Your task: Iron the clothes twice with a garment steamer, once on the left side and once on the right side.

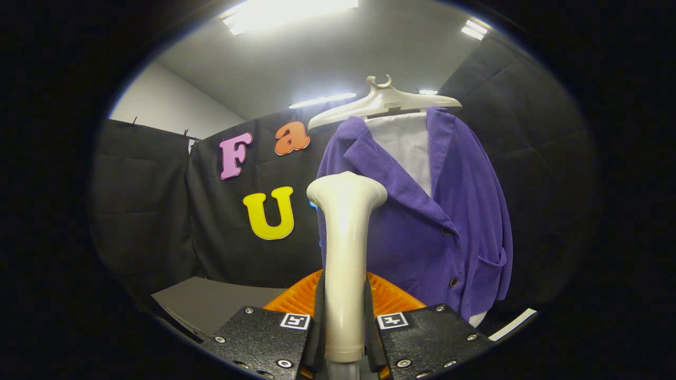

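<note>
- Both fingers of the gripper (344, 338) clamp the cream garment steamer (345, 253) — its handle upright between them
- Purple corduroy jacket (422, 211) hangs beyond, at two o'clock, on a cream hanger (385, 100)

Glossy plastic steamer (346, 253) (smooth), ribbed cloth cardigan (422, 221), matt hanger (383, 103).

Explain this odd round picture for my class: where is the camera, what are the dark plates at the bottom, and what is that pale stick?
The camera rides on a hand-held gripper and looks forward along its two fingers, the dark plates. They are shut on the pale stick, a garment steamer, held upright with its head on top. Beyond it a purple corduroy jacket hangs over a white shirt on a cream hanger. Something orange and ribbed lies behind the fingers; I cannot tell what.
</note>
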`<state>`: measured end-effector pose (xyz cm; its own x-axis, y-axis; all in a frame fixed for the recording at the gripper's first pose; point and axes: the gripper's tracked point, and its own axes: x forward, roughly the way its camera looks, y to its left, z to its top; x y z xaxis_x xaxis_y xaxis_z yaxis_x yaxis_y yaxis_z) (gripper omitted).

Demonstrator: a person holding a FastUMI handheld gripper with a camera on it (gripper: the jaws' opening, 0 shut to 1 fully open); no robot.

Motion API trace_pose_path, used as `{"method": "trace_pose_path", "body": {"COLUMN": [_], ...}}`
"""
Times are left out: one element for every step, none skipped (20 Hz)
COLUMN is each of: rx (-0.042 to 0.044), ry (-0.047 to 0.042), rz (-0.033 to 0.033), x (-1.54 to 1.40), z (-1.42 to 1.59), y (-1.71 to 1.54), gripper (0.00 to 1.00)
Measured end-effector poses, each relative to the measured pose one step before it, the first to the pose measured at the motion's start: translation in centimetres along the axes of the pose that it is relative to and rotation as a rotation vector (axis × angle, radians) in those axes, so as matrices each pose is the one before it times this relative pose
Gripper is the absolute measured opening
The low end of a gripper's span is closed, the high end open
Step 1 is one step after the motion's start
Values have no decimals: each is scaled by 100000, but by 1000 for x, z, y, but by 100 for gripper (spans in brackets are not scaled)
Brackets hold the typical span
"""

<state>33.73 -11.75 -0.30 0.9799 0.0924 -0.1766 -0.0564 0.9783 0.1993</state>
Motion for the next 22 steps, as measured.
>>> {"method": "trace_pose_path", "body": {"rx": [472, 505, 618, 572, 471, 351, 443, 534, 420, 434, 354, 344, 376, 371, 164, 19, -65, -5, 167, 233, 433, 516], "ry": [1410, 1142, 1209, 1630, 1815, 1871, 2030, 1992, 2081, 2111, 2131, 2042, 2236, 2115, 2562, 2493, 2509, 2634, 2618, 2080, 1738, 989], "rz": [-1051, -980, -994, -936, -962, -969, -937, -924, -927, -870, -784, -733, -813, -791, -842, -866, -855, -789, -655, -498, -312, -204], "x": [-374, -489, -372, -496, -360, -377, -367, -289, -225, -143, -199, -149, -129, 21, 16, 102, 177, 268, -31, 41, 68, -176], "z": [-849, -824, -894, -1057, -1135, -1178, -1262, -1149, -1162, -1170, -1227, -1170, -1300, -1208, -1279, -1241, -1239, -1219, -1261, -1017, -843, -702], "y": [-413, -356, -408, -369, -331, -446, -436, -454, -400, -419, -324, -366, -409, -395, -282, -408, -374, -179, -648, -262, -19, -161], "gripper": [32, 32, 32, 32, 32, 32, 32, 32, 32, 32, 32, 32, 32, 32, 32, 32, 32, 32, 32, 32, 32, 32]}}
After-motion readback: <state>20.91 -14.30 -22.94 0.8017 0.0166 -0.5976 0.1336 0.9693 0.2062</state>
